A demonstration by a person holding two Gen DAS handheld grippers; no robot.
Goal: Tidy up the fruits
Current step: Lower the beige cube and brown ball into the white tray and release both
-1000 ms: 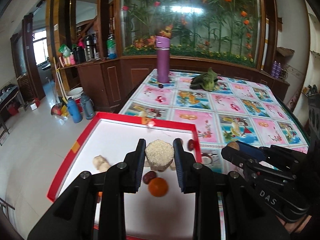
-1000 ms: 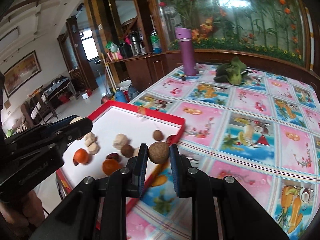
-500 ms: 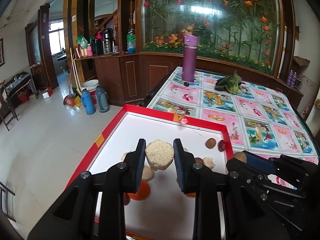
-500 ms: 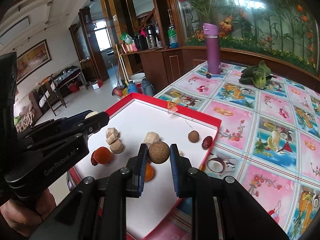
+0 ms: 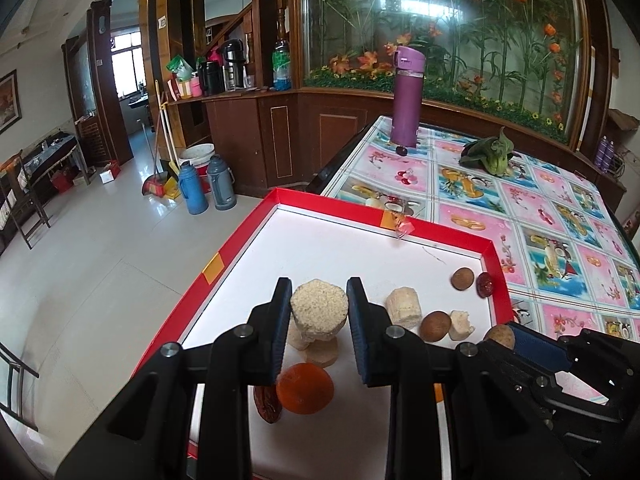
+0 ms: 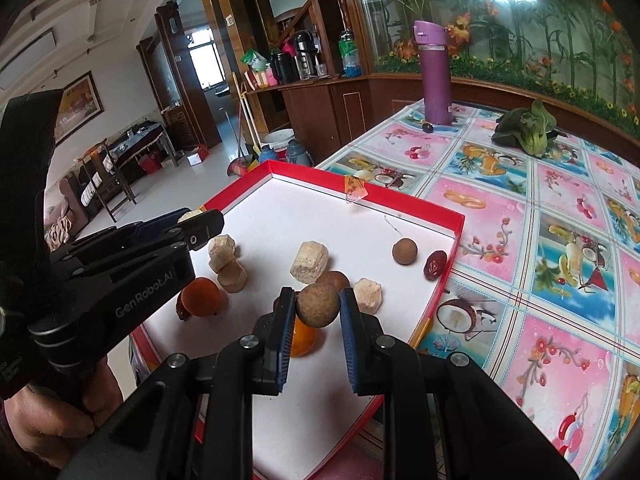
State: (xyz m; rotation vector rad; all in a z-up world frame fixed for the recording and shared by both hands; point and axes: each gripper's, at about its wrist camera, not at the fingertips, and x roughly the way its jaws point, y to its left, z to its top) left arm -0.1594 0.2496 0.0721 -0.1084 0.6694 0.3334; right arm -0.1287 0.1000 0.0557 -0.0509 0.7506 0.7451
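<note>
Worktop [image 5: 532,216] spread with a fruit-print cloth, pink and blue squares; near its edge, a red-rimmed tray [image 5: 436,229] with a white floor, holding the fruits; far back on the cloth, a purple flask [image 5: 406,96] standing upright, a small dark fruit [image 5: 401,151] at its foot, a leafy green vegetable [image 5: 490,156] lying well apart to its right.

Above the tray, left claw [image 5: 319,312] clamped on a pale grainy cake-like chunk [image 5: 319,314], held clear of the tray floor; right claw [image 6: 316,306] clamped on a round brown fruit [image 6: 318,305], likewise held above the tray; on the left edge of the right wrist view, a hand [image 6: 56,420] gripping the left tool's handle.

On the tray floor, in the right wrist view: orange fruit [image 6: 202,297] touching a dark red date [image 6: 182,307] at the left; 2 pale chunks [image 6: 227,258] stacked just beside; a larger pale chunk [image 6: 309,262] near the middle, another brown fruit [image 6: 335,280] touching it; a small pale lump [image 6: 369,295] just right of the held fruit; a second orange fruit [image 6: 304,338] partly hidden under the right claw; toward the right rim, a brown ball [image 6: 404,251] and a red date [image 6: 435,265], apart from each other.
</note>
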